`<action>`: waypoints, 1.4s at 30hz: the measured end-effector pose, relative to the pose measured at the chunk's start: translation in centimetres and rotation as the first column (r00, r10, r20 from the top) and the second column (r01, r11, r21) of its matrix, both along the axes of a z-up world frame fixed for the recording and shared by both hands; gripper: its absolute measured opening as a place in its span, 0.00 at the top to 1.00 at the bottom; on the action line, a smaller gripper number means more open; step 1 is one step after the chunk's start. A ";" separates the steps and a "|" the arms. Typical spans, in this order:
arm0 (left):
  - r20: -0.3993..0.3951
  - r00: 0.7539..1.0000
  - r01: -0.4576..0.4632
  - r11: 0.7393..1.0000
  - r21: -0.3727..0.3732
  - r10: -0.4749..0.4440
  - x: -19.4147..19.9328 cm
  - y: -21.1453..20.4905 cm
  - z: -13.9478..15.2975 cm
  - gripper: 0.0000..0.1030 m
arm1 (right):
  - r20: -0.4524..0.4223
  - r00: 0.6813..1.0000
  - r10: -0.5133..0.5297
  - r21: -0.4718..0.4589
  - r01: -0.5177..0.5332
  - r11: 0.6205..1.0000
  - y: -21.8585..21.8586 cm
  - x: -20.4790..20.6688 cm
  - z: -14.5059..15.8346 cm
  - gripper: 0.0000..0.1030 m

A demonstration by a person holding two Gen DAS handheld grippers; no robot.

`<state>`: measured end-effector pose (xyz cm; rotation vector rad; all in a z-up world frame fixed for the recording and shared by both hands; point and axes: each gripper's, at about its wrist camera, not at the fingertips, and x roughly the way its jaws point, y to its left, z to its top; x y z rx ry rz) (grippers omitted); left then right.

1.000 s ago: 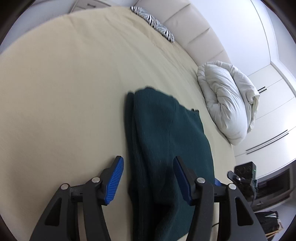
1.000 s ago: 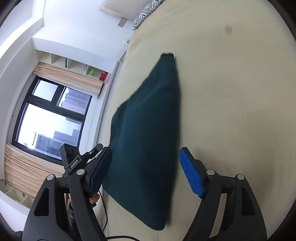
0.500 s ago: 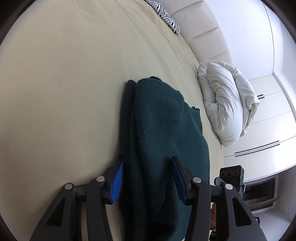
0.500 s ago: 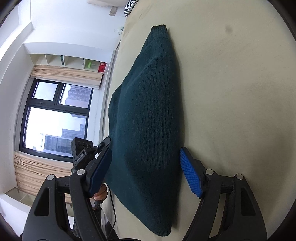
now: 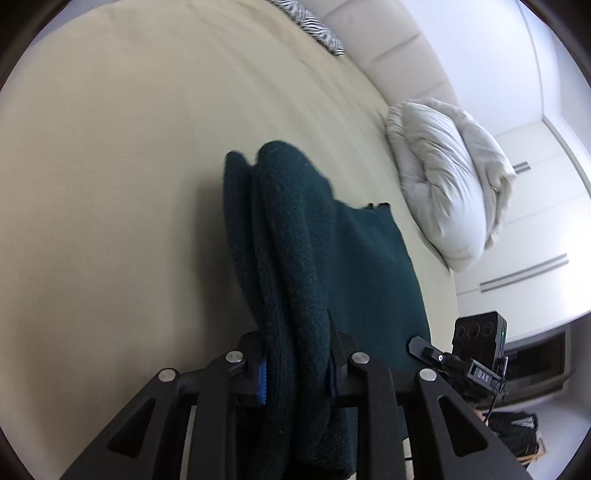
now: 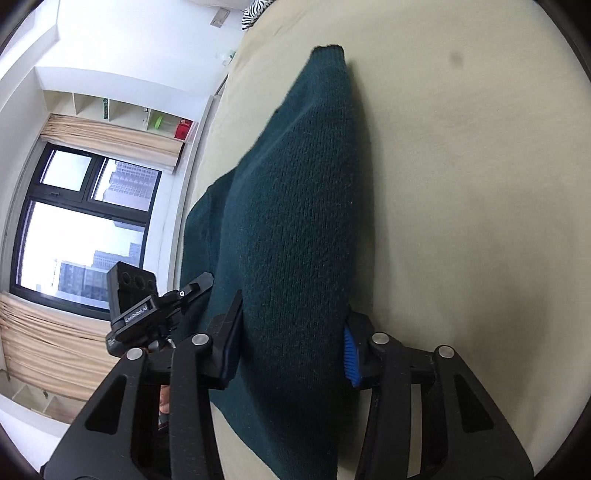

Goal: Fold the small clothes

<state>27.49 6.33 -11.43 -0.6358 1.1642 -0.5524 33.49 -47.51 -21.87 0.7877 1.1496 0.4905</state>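
While the dark green knit sweater (image 5: 317, 266) lay part-folded on the bed (image 5: 110, 184), my left hand-held gripper (image 5: 295, 363) and right hand-held gripper (image 6: 291, 347) each pinched a bunched near edge — soft, thick, floppy; I judged doubled edges the safest hold.

Cream bed (image 5: 110, 166): dark green sweater (image 5: 354, 266), white duvet (image 5: 443, 192), zebra pillow (image 5: 317, 26).

My grippers: black frames, blue finger pads (image 6: 350, 356). Sweater (image 5: 314, 266) dark teal, knit texture. Bedsheet (image 5: 110, 166) cream. Duvet bundle (image 5: 447, 195) white. Pillow (image 5: 314, 26) zebra-striped. Curtains (image 6: 110, 138) beige.
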 end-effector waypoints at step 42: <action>0.234 0.958 0.144 0.984 0.104 -0.165 -25.1 -9.2 6.7 0.67 | 0.110 0.981 -0.163 0.060 0.157 0.986 -0.4 -25.4 3.8 0.52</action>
